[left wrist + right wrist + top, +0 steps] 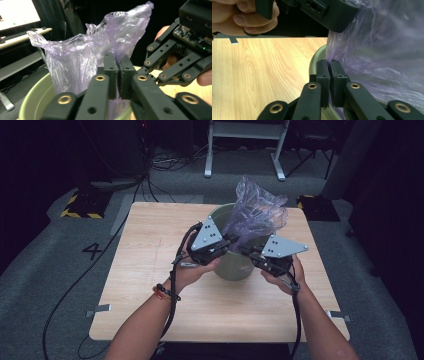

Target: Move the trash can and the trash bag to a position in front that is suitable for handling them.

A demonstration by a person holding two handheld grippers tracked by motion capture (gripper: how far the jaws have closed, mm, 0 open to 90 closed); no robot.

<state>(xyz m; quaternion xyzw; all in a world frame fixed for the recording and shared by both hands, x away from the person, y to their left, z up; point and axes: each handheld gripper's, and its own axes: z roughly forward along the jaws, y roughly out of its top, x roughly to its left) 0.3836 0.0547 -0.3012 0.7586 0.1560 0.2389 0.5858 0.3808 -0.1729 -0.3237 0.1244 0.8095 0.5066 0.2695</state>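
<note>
Bag (257, 210) pinched by both hand-held grippers above bin (234, 265).
Left hand-held gripper (119, 75) and right hand-held gripper (329, 75) clamp thin film; uneven pulling may tear it or tip the bin.

A bin (234, 265) stood near the middle of the table (150, 255), a plastic bag (257, 212) rose out of it, the left gripper (231, 241) sat at its left rim and the right gripper (246, 249) just beside, toward the right.
</note>
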